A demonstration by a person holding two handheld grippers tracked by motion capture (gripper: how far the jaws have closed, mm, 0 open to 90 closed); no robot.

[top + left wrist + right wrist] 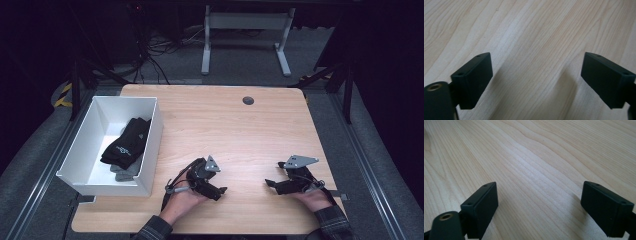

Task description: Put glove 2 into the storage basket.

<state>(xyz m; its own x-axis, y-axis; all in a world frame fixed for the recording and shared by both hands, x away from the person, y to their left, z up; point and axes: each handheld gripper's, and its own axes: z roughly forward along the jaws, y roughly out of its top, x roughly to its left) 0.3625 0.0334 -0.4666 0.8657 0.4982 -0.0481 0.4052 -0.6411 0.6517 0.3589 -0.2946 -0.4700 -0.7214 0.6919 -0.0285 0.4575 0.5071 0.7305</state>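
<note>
1. Nearest the camera were the person's two forearms, each hand resting near the front edge of the table (pixel 235 125) with its tongs pointed inward toward the other.
2. Both tongs stood wide open with nothing between them. In the left gripper view the left tongs (pixel 536 80) framed bare wood grain, and the right gripper view showed the same for the right tongs (pixel 539 206).
3. From above, the left tongs (pixel 220 191) sat low over the wood, and the right tongs (pixel 270 184) faced them across a clear gap.
4. What the work seemed to concern, a black sock (pixel 126 142), lay inside the white bin (pixel 150 150) at the table's left side, draped over something grey (pixel 125 172) that I took for a second sock, though I could not be sure.
5. That black sock lay to the left of the left tongs and a little farther back, with the bin's right wall standing between them. Its long axis ran from the bin's near-left toward its far-right.
6. The left hand (pixel 182 202) was plainly the nearer of the two; the right hand (pixel 315 197) was well apart from the bin.
7. To my eye the sorting looked finished, both hands parked empty.
</note>
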